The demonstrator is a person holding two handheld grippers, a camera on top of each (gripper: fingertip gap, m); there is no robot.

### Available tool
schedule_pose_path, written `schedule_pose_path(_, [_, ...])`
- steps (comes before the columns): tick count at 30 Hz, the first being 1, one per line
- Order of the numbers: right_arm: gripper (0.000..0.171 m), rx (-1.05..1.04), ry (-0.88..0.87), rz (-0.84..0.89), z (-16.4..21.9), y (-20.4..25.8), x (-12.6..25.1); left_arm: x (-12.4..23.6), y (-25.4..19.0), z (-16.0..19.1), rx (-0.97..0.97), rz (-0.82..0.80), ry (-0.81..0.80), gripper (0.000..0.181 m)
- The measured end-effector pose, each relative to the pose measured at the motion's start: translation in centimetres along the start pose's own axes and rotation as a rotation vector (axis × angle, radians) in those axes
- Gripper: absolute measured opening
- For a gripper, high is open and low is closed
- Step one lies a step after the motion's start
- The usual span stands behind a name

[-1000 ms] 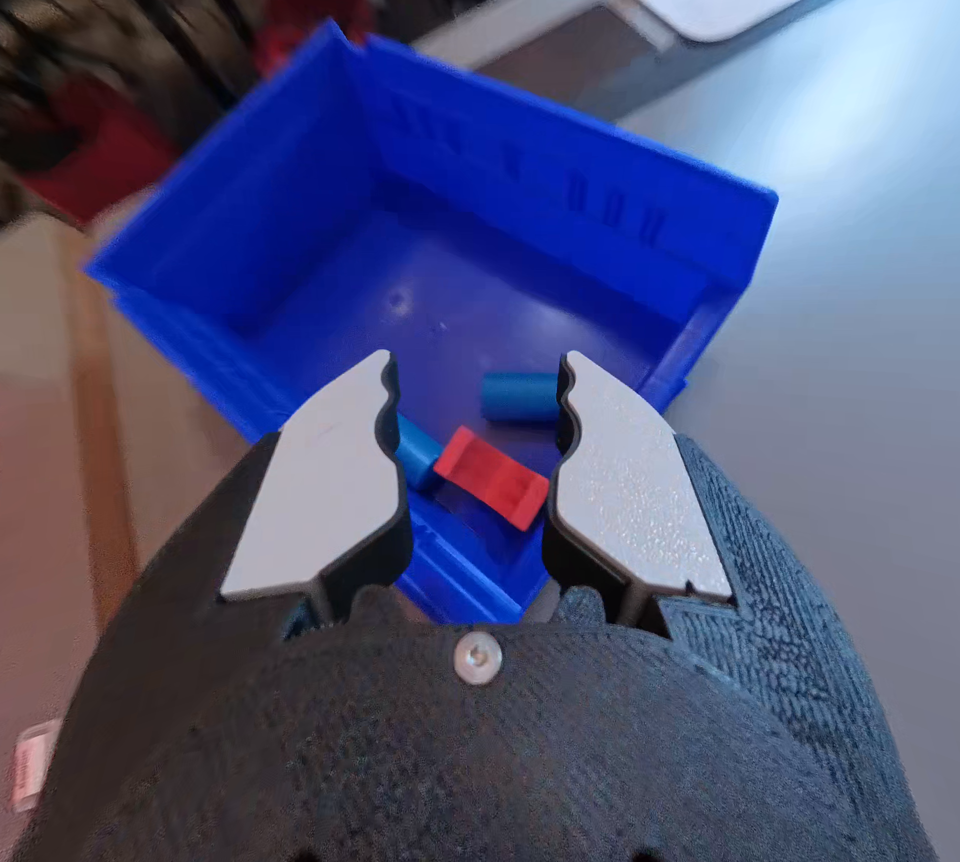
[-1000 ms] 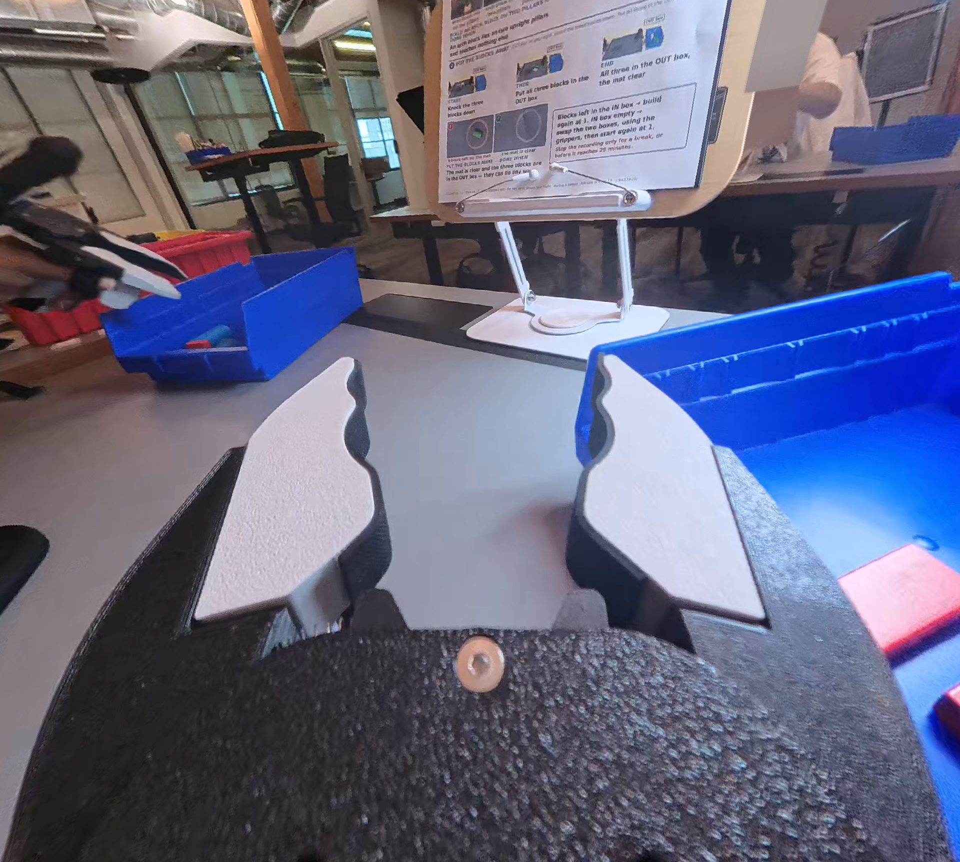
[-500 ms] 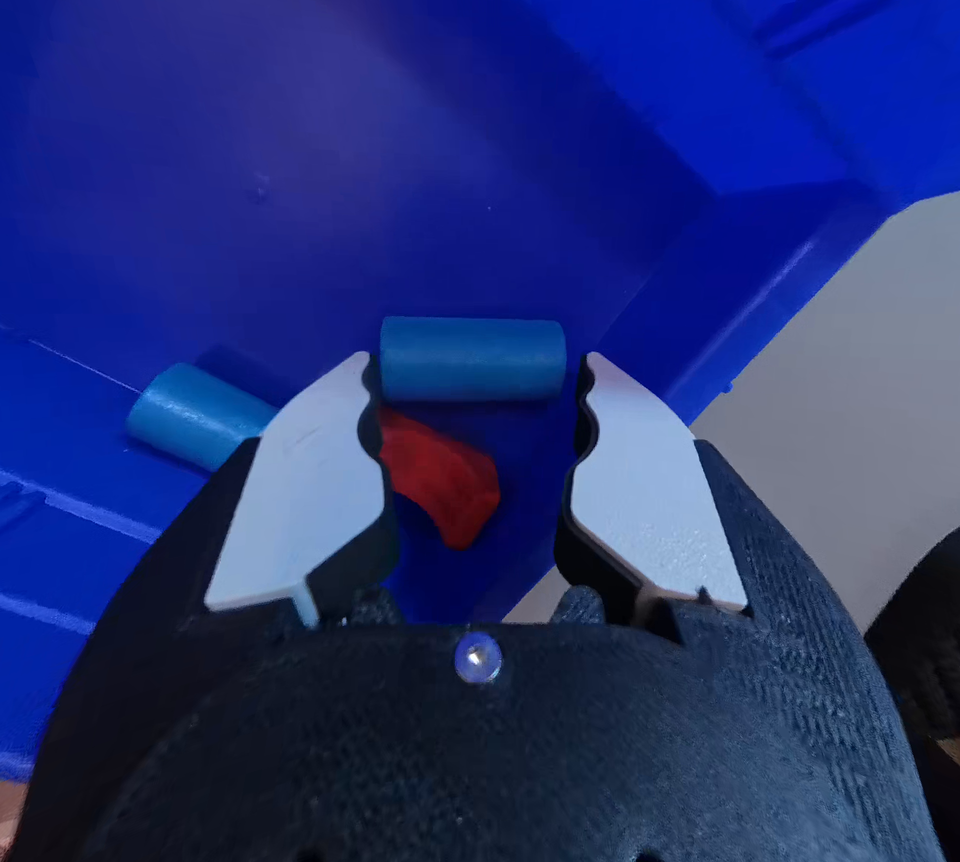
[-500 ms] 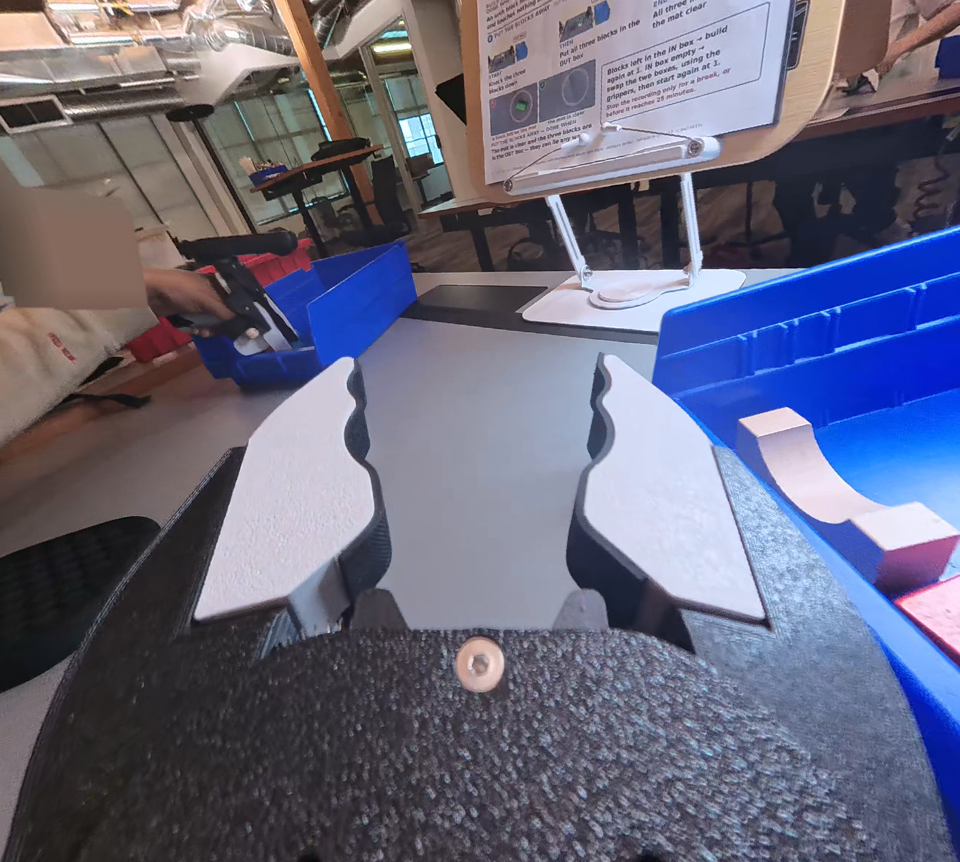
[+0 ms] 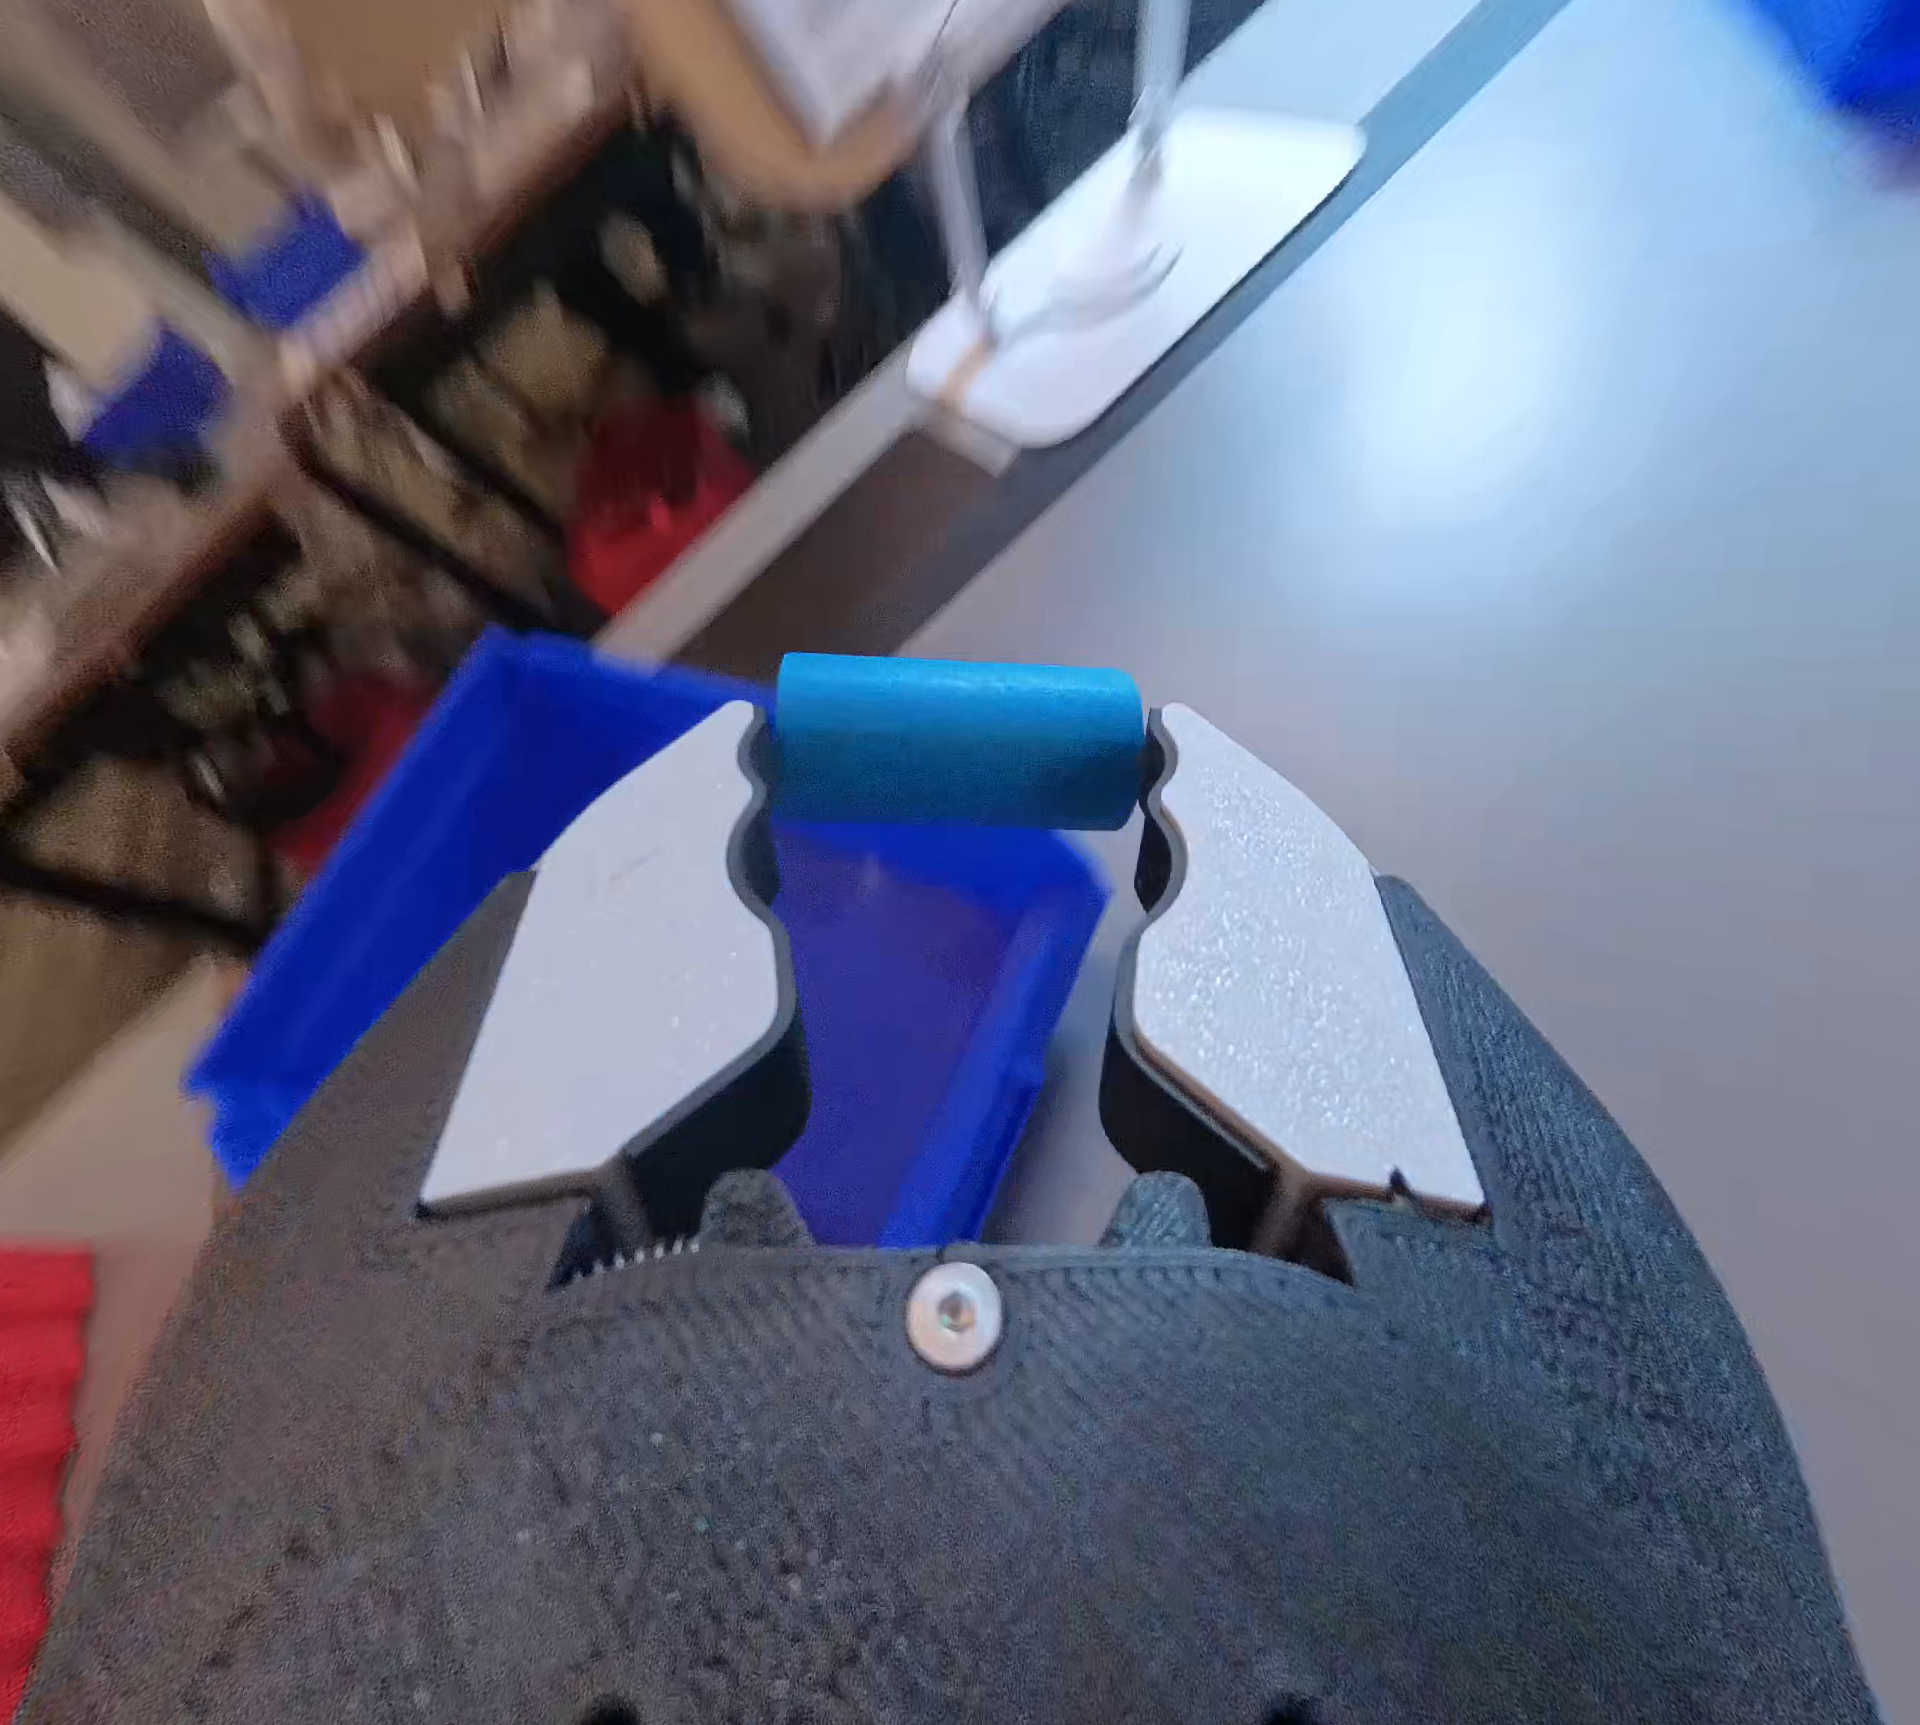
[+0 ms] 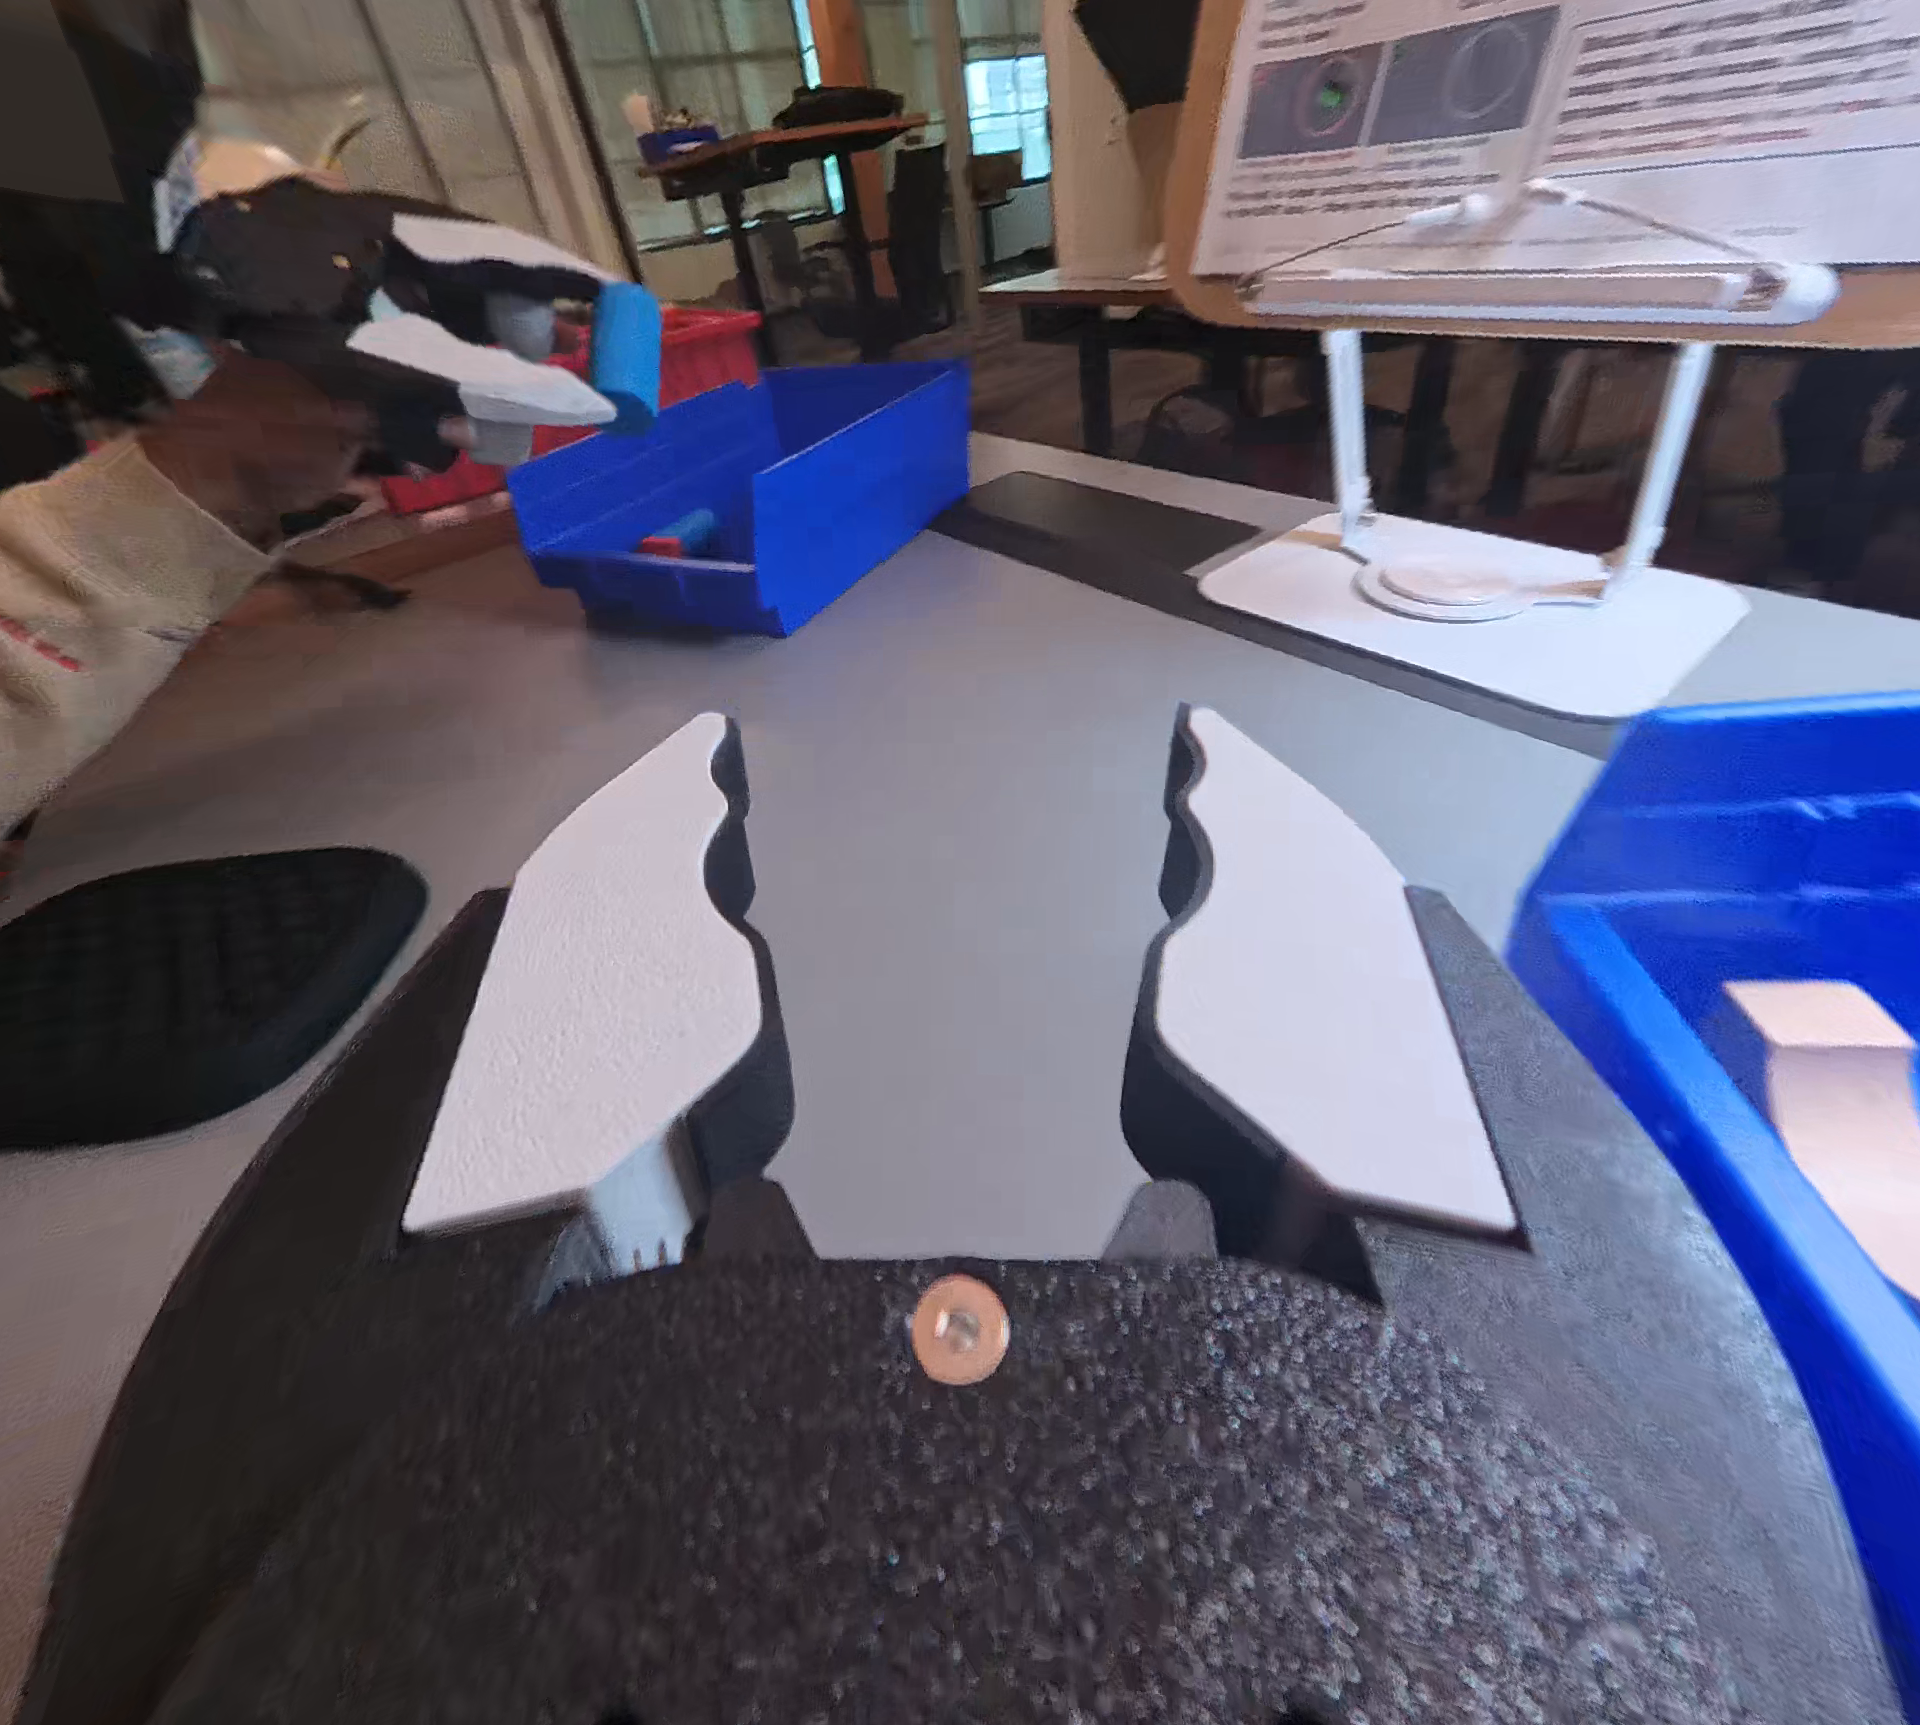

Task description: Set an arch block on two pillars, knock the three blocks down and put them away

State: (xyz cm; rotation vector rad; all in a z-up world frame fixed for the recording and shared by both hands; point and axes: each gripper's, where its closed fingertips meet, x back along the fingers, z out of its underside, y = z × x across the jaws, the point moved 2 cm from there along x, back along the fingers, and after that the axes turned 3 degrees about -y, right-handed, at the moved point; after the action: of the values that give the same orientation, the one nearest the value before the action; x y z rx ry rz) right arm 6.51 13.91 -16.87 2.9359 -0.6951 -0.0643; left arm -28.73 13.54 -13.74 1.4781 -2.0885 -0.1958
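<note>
**Blue pillar held above the far bin**

Blue and cylindrical, the pillar block [image 5: 956, 740] lies crosswise between the tips of the left gripper [image 5: 956, 756], pinched end to end by the two pale fingers [image 5: 623, 979]. In the right wrist view the same gripper [image 6: 613, 356] hangs in the air above the left end of the table, with the cylinder [image 6: 627, 358] clear of everything under it.

Below and just past it sits a blue bin [image 6: 862, 480] near the table's far left corner. Inside the bin lie a second blue cylinder [image 6: 691, 529] and a red block [image 6: 660, 546], side by side close to the bin's low front wall. From the left wrist view the bin [image 5: 436, 854] appears under the fingers, though blur hides its contents there.

The right gripper [image 6: 956, 766] hovers over the grey table [image 6: 935, 678] with its fingers spread wide and nothing between them. At the table's right edge stands another blue bin [image 6: 1714, 854], holding a pale wooden arch block [image 6: 1839, 1083] that leans against its near wall. A white stand [image 6: 1475, 595] carrying a printed sheet [image 6: 1579, 44] rests along the far edge of the table, and a black mesh pad [image 6: 177, 979] lies near the left front edge. A person's sleeve [image 6: 94, 563] shows at the left.
</note>
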Motion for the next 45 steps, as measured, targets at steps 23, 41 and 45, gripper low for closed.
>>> schedule_pose_path(23, [0.031, 0.065, 0.217, -0.404, 5.2, 4.2, -6.1, -4.2, -24.7, -4.3, -0.185, 0.451, -0.455, 0.08])
schedule_pose_path(41, [0.031, 0.13, 0.487, -0.308, 9.6, -0.1, -2.1, -4.7, -20.3, -2.4, 0.197, 0.447, -0.351, 0.055])
schedule_pose_path(45, [0.042, 0.139, 0.556, -0.308, 10.8, -0.5, -1.6, -4.7, -20.9, -2.3, 0.167, 0.461, -0.343, 0.056])
